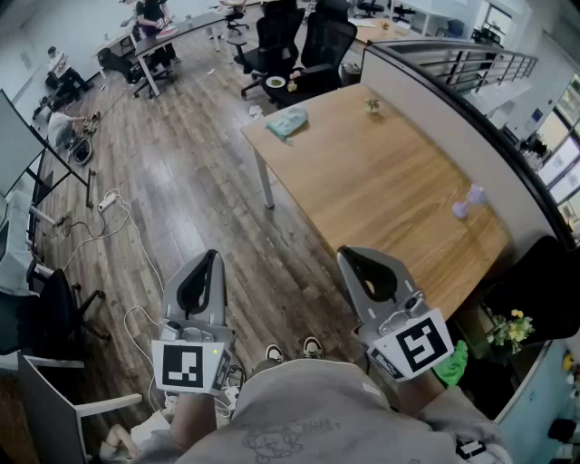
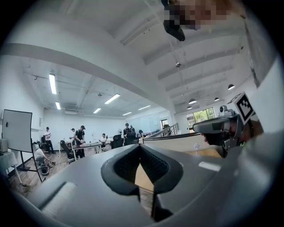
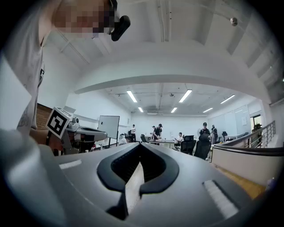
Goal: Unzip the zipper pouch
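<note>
zipper pouch: teal and soft, lying flat on the far left corner of the surface; well ahead of both grippers, roughly between their lines; nothing touches it; zipper too small to make out
surface: wooden table, ahead and to the right of the grippers; its near edge runs just past the right gripper's tip
left gripper: held level over the floor, well apart from the pouch; jaws closed tip to tip, nothing between them
right gripper: level, beside the left one, tip near the surface's edge; jaws pressed together, empty
marker cubes: one at the back of each gripper, left, right
purple thing: small, on the surface, ahead and right of the right gripper
small pale thing: on the surface's far end, right of the pouch
floor: dark wood planks, under and ahead of the left gripper
shoes: the person's, below and between the grippers
office chairs: black, beyond the pouch
people: at a far desk, ahead and left
</note>
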### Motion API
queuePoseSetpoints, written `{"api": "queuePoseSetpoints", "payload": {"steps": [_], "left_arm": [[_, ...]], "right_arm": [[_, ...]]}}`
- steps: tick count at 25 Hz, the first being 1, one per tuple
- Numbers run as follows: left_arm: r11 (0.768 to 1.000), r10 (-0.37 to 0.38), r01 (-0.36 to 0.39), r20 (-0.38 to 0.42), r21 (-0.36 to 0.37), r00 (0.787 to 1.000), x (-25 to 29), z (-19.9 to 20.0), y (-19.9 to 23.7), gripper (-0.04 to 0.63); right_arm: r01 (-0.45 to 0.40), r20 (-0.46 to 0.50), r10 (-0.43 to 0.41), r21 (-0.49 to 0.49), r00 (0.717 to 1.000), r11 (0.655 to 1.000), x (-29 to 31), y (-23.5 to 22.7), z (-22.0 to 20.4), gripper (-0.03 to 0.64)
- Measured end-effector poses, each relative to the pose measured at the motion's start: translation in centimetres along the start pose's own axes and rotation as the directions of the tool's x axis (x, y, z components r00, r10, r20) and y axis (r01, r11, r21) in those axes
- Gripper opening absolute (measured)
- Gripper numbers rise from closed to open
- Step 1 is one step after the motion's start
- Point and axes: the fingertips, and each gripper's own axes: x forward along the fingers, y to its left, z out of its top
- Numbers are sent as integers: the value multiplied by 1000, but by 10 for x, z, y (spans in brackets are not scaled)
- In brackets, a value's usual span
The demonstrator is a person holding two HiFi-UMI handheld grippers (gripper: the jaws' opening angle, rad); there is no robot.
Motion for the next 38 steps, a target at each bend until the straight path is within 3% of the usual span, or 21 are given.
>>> {"api": "queuePoseSetpoints", "payload": {"steps": [6, 14, 15, 16, 18, 24, 38], "left_arm": [[1000, 7, -6, -16, 9, 1000, 10, -6, -7, -2], [999, 40, -41, -25, -37, 999, 21, -14, -21, 0], [998, 52, -53, -28, -43, 998, 21, -14, -20, 6], [997, 62, -63, -24, -48, 998, 21, -14, -18, 62], [995, 83, -83, 6, -50, 996, 23, -10, -13, 141], [995, 95, -95, 2, -42, 995, 42, -19, -1, 158], [998, 35, -37, -47, -44, 998, 155, -50, 98, 161]], "right_arm": [[-19, 38, 18, 22, 999, 1000, 1, -15, -1, 12], [-49, 59, 46, 55, 997, 997, -5, -40, -8, 14], [-54, 60, 50, 56, 997, 997, -5, -42, -9, 22], [-56, 61, 53, 58, 997, 997, -3, -43, -10, 50], [-54, 60, 51, 58, 997, 997, 0, -47, -12, 173], [-64, 44, 62, 53, 997, 996, 22, -57, -23, 179], [-24, -1, 24, 65, 1000, 998, 168, -105, -40, 178]]}}
